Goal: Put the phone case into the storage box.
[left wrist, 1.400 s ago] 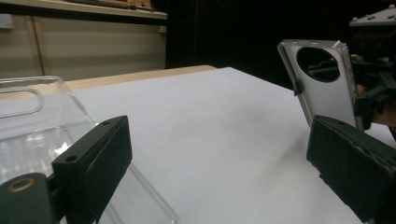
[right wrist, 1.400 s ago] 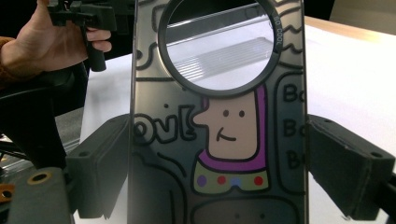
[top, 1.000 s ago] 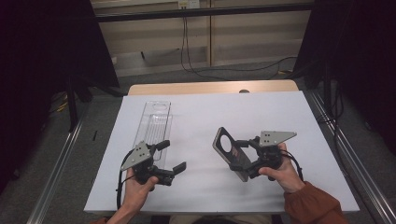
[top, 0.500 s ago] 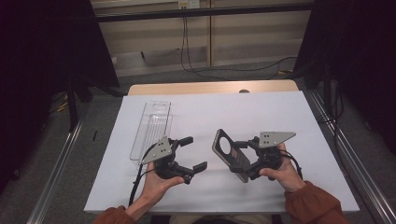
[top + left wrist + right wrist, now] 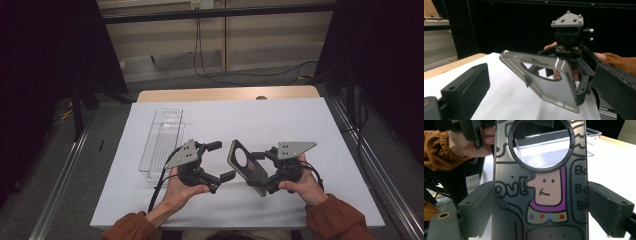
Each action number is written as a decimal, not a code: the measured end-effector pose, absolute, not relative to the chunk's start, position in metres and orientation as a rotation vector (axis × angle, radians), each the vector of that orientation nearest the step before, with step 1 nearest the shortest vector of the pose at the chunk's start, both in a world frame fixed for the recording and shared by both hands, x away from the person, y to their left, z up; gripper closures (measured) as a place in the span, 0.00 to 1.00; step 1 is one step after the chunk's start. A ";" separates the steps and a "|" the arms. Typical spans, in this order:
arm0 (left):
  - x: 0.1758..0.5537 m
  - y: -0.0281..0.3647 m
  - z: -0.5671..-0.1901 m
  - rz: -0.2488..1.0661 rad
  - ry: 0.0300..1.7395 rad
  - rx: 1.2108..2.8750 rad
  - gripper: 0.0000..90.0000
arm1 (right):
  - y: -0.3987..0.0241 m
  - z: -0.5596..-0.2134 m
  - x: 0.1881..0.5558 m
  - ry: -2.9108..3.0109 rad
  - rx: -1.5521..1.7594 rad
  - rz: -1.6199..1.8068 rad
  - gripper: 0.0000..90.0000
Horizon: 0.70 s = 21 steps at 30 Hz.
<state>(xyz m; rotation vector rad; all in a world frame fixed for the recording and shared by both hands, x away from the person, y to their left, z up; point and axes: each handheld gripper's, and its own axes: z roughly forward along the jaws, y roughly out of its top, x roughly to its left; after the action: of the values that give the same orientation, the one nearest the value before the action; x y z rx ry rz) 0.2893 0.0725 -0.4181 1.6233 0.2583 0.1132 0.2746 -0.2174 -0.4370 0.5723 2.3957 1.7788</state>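
A translucent grey phone case [image 5: 246, 167] with a round camera hole and a cartoon print [image 5: 549, 192] is held tilted above the white table. My right gripper [image 5: 260, 173] is shut on it, and both pads [image 5: 477, 205] press on its long edges. My left gripper [image 5: 222, 161] is open just left of the case, jaws pointing at it and a short gap away. In the left gripper view the case [image 5: 549, 86] hangs ahead between the open left gripper's [image 5: 540, 75] wide-apart jaws, with nothing touching them.
A long clear plastic tray [image 5: 162, 137] lies on the white table [image 5: 280, 120] to the left of the left hand; it also shows through the case's hole [image 5: 544, 147]. A wooden edge [image 5: 225, 93] runs along the table's far side.
The left hand and its open gripper moved right, from beside the clear tray to close beside the phone case. The right gripper and the case stayed put.
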 end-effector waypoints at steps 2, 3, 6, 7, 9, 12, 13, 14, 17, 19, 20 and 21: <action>0.289 0.071 -0.420 0.107 0.254 1.631 0.01 | -0.217 -0.437 0.275 2.395 0.566 1.782 0.13; 0.290 0.072 -0.421 0.105 0.254 1.636 0.01 | -0.217 -0.437 0.275 2.397 0.562 1.784 0.13; 0.290 0.070 -0.422 0.092 0.247 1.624 0.01 | -0.216 -0.438 0.274 2.412 0.542 1.795 0.13; 0.290 0.070 -0.422 0.096 0.242 1.632 0.01 | -0.215 -0.438 0.274 2.418 0.534 1.801 0.13; 0.290 0.069 -0.423 0.081 0.224 1.632 0.01 | -0.214 -0.439 0.273 2.437 0.527 1.796 0.13; 0.291 0.068 -0.424 0.088 0.212 1.636 0.01 | -0.213 -0.440 0.274 2.451 0.510 1.802 0.13; 0.291 0.068 -0.424 0.088 0.210 1.634 0.01 | -0.213 -0.440 0.274 2.451 0.505 1.810 0.13; 0.290 0.067 -0.424 0.085 0.211 1.623 0.01 | -0.213 -0.440 0.274 2.447 0.505 1.818 0.13; 0.291 0.067 -0.425 0.073 0.196 1.627 0.01 | -0.214 -0.439 0.274 2.446 0.504 1.837 0.13; 0.291 0.066 -0.425 0.070 0.194 1.630 0.01 | -0.214 -0.439 0.274 2.444 0.494 1.848 0.13; 0.292 0.066 -0.425 0.058 0.188 1.622 0.02 | -0.213 -0.438 0.273 2.444 0.489 1.850 0.13; 0.292 0.065 -0.426 0.057 0.194 1.614 0.02 | -0.213 -0.438 0.273 2.443 0.481 1.859 0.13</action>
<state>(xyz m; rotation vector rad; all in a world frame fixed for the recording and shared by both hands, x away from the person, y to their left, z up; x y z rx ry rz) 0.2915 0.0650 -0.4258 1.6138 0.1938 0.0574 0.2728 -0.2129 -0.4380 0.4805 2.4433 1.8588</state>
